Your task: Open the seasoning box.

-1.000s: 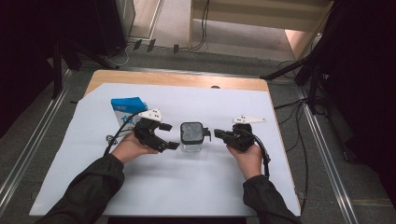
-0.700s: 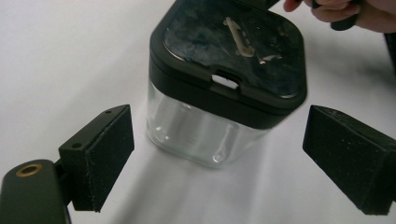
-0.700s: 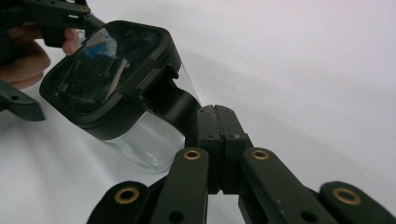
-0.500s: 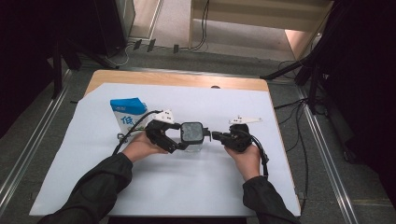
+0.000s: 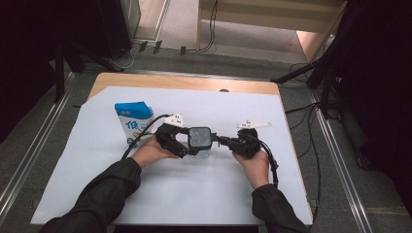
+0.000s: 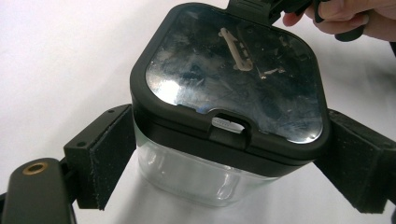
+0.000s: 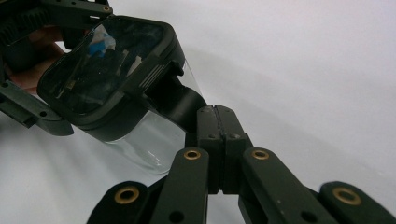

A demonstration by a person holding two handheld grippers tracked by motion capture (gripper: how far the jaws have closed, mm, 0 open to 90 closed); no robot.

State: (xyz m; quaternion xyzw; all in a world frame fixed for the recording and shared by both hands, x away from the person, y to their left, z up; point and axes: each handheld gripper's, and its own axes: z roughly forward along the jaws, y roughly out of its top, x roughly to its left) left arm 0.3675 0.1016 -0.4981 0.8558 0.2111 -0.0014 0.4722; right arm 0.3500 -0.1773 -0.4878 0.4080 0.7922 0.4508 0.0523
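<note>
Technician: Where is the container (image 5: 199,141)?

Instructor: Mid-desk (image 5: 291,145), between both grippers. The left gripper (image 6: 224,154) jaws straddle its clear body, apparently touching. The right gripper (image 7: 215,122) jaws are fully closed at the lid's tab. The operator steadies the body, then lifts the tab squarely.

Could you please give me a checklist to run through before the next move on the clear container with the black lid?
1. Clear plastic container with black-framed lid sits between the left gripper jaws: ok.
2. Left pads pressing on the container walls: cannot tell; a gap shows beside one pad.
3. Right gripper shut, its tips at the lid's black side tab: ok.
4. Lid seated flat on the container: ok.
5. Blue and white carton stands apart from the container: ok.
</note>
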